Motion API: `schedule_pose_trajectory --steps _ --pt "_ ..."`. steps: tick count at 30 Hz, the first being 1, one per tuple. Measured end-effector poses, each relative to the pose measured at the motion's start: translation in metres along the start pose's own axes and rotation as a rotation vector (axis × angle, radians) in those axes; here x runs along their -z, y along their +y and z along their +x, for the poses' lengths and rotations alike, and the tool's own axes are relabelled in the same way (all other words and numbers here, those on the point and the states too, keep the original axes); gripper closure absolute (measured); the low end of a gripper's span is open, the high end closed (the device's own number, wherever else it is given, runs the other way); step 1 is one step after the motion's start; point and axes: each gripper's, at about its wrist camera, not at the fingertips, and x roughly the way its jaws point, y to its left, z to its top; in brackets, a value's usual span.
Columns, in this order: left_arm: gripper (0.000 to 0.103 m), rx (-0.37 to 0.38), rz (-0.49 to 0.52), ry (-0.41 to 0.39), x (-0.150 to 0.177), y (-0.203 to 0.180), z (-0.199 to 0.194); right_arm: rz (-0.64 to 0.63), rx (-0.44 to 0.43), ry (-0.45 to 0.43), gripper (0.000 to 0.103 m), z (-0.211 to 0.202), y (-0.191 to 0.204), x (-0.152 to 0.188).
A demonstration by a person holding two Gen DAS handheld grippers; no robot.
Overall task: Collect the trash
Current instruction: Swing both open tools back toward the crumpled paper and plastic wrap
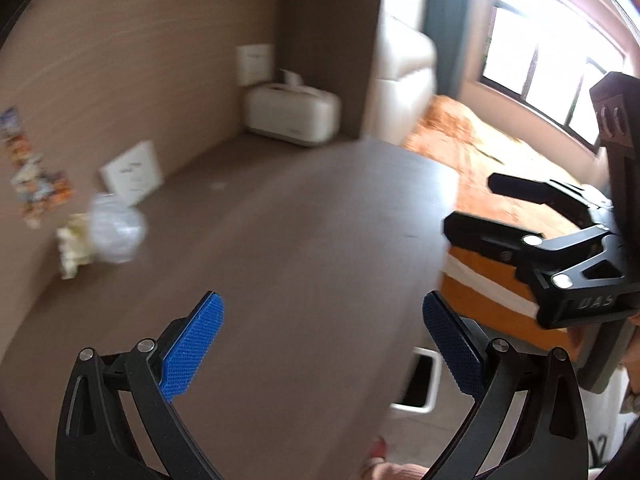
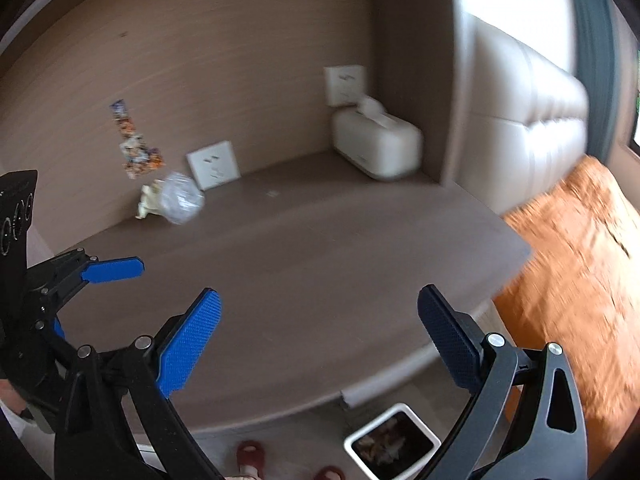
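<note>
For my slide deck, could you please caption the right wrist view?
Open right tongs above brown table; crumpled trash by wall, white bin below.

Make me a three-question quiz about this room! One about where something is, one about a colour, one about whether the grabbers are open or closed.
1. Where is the white trash bin?
A. on the desk
B. on the floor below the desk edge
C. on the bed

2. What colour are the finger pads?
A. blue
B. red
C. green

3. How are the left gripper and right gripper?
A. both shut
B. both open, empty
C. both holding trash

Answers: 1 B, it sits under the desk edge. 2 A, the pads look blue. 3 B, wide gaps, nothing between the fingers.
</note>
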Motion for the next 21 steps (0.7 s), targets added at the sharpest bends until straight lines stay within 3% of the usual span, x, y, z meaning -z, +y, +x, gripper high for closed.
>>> schedule_pose_trajectory --steps 10,21 --pt "0.005 -0.150 -0.143 -0.095 0.002 0.118 -0.050 -0.126 -0.074 -0.039 0.005 0.029 0.094 -0.048" --pt "0.005 -0.215 -0.204 -0.136 0.006 0.211 -0.062 -0.219 -0.093 -0.014 0.005 0.070 0.167 -0.073"
